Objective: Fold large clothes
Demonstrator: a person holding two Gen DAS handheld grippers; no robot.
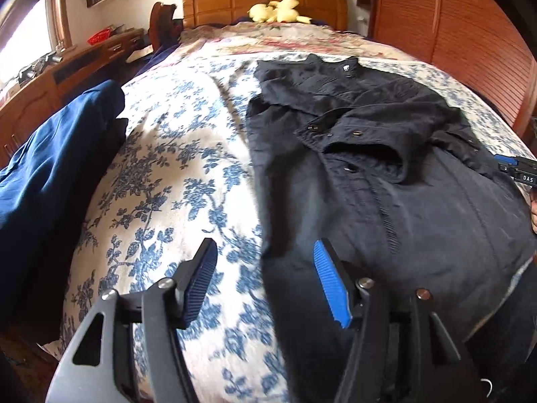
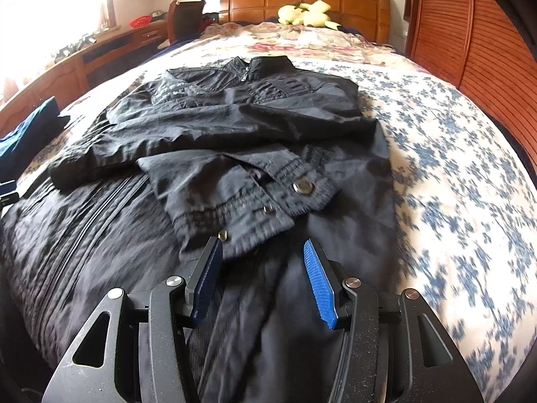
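Observation:
A black jacket (image 1: 386,168) lies flat on the bed with both sleeves folded across its front, collar toward the headboard. It also shows in the right wrist view (image 2: 235,127), where a snap-buttoned cuff (image 2: 268,194) lies on top. My left gripper (image 1: 265,278) is open and empty above the jacket's left lower edge, one finger over the quilt. My right gripper (image 2: 261,278) is open and empty above the jacket's lower part, just short of the cuff. Its tip shows at the right edge of the left wrist view (image 1: 518,169).
The bed carries a blue-and-white floral quilt (image 1: 174,174). A dark blue garment (image 1: 50,174) lies at its left edge. A yellow plush toy (image 2: 307,13) sits by the wooden headboard (image 2: 302,0). A slatted wardrobe (image 2: 470,40) stands right, a wooden desk (image 1: 67,67) left.

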